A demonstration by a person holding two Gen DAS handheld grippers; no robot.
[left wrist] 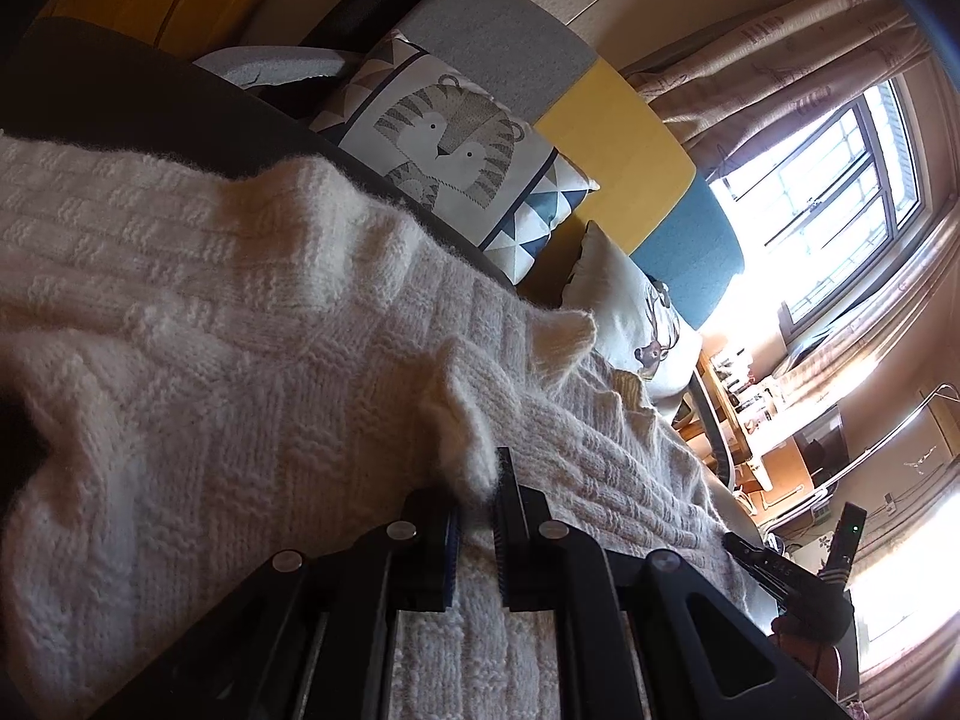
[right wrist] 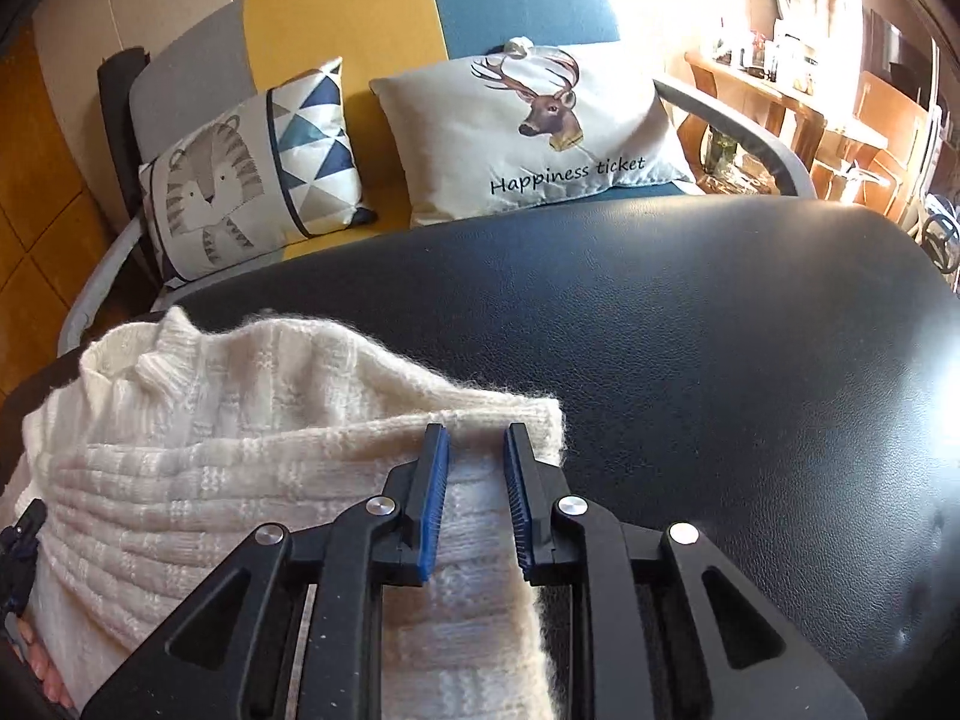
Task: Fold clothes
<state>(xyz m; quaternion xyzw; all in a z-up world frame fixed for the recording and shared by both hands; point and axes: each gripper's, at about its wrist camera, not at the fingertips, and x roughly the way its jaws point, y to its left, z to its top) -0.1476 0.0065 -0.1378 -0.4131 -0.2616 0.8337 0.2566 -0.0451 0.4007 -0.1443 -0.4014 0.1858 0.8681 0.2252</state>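
Two tools work the white sweater (right wrist: 252,468) on the black seat (right wrist: 690,360): your left tool (left wrist: 477,504) pinches a fold; your right tool (right wrist: 477,462) stands narrowly apart, seemingly released. Smooth the cuff before folding.

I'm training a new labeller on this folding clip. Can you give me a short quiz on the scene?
1. True or false: the sweater lies on the yellow sofa seat.
2. Which animal is printed on the lettered cushion? A tiger, B deer, C owl.
3. Fill in: in the right wrist view, the tiger cushion lies to the ___ of the lettered cushion.

Key: 1 false, it lies on the black leather surface; 2 B; 3 left.
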